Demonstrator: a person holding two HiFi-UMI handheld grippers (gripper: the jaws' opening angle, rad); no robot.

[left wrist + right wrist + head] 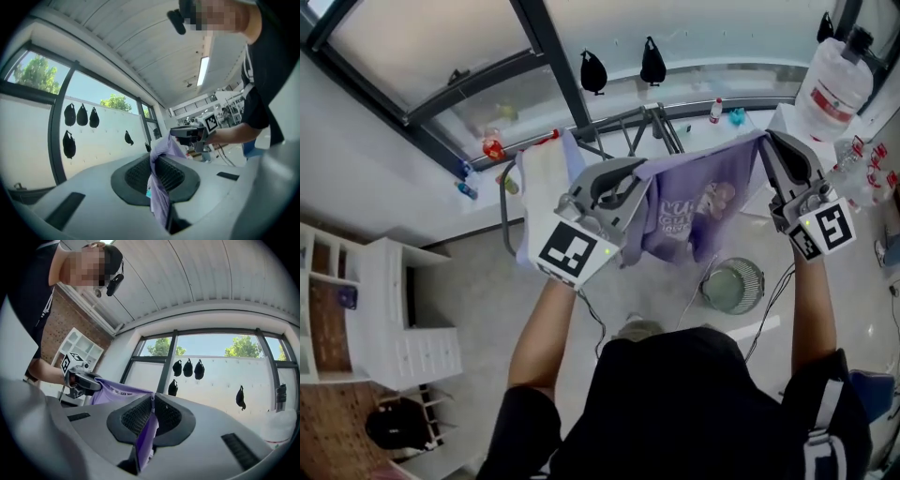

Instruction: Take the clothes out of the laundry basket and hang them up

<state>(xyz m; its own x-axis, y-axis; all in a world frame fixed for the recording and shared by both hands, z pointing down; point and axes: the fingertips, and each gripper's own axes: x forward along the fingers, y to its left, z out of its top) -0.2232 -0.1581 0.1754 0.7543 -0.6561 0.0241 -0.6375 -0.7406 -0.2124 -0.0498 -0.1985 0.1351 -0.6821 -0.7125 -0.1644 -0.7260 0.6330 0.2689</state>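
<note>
Jaws of the left gripper (153,164) are closed tight on one top corner of the purple shirt (694,211); those of the right gripper (152,404) pinch the other corner. The shirt hangs stretched between both, close to the drying rack (649,120), where a white garment (546,183) hangs.

The shirt (694,202) hangs stretched in front of the rack (649,120), its left corner in the left gripper's (634,174) jaws and its right corner in the right gripper's (767,142). A towel (546,183) hangs on the rack's left end. The basket (733,284) stands on the floor before the rack, below the shirt. A shelf (394,319) stands well left of the rack.
</note>
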